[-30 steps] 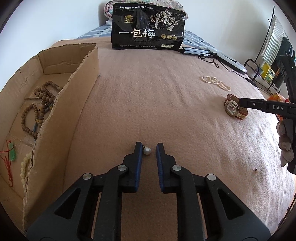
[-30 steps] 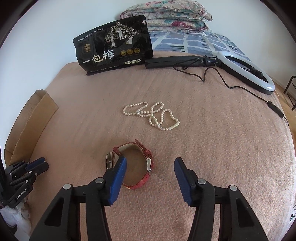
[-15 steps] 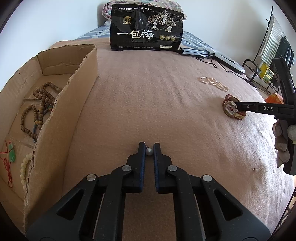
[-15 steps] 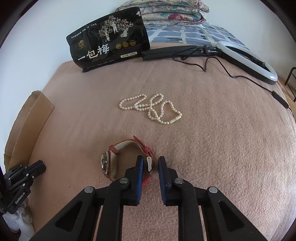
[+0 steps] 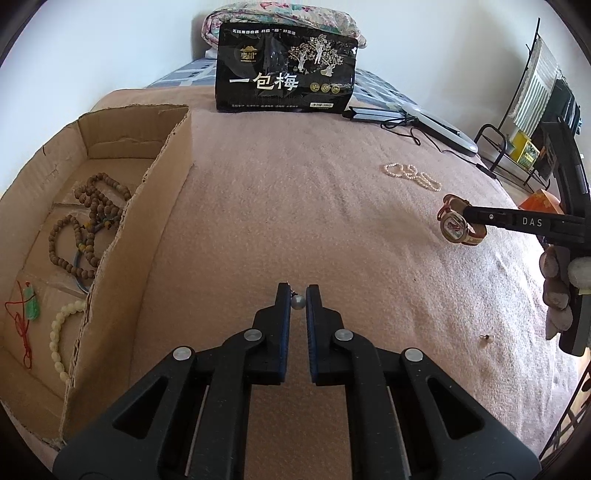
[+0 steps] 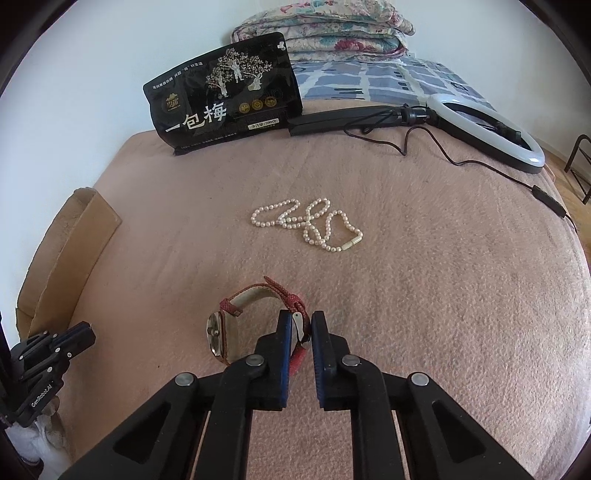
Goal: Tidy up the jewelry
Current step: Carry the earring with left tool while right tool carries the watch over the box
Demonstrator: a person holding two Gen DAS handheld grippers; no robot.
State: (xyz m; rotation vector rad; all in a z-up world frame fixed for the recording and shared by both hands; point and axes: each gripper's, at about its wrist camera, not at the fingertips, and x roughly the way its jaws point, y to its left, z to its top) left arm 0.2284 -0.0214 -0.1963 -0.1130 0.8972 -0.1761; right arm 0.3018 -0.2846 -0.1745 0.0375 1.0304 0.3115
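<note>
Pearl earring (image 5: 297, 302) pinched in left hand-held gripper (image 5: 297, 301), watch (image 6: 255, 325) in right (image 6: 300, 328).

Bed (image 6: 424, 295) under a pinkish-tan blanket (image 5: 295, 206), with a cardboard box (image 5: 162, 206) along its left side and a black snack bag (image 6: 225, 92) propped upright at the far end, just beside a ring light (image 6: 491, 129) lying flat with its cord trailing across the blanket. Out in the middle, a tangled pearl necklace (image 6: 310, 225); nearer, a small dark speck (image 5: 487, 336) alone on the fabric. Behind the bag, a folded floral quilt (image 6: 325, 33) stacked on a blue plaid sheet (image 6: 369, 81).
</note>
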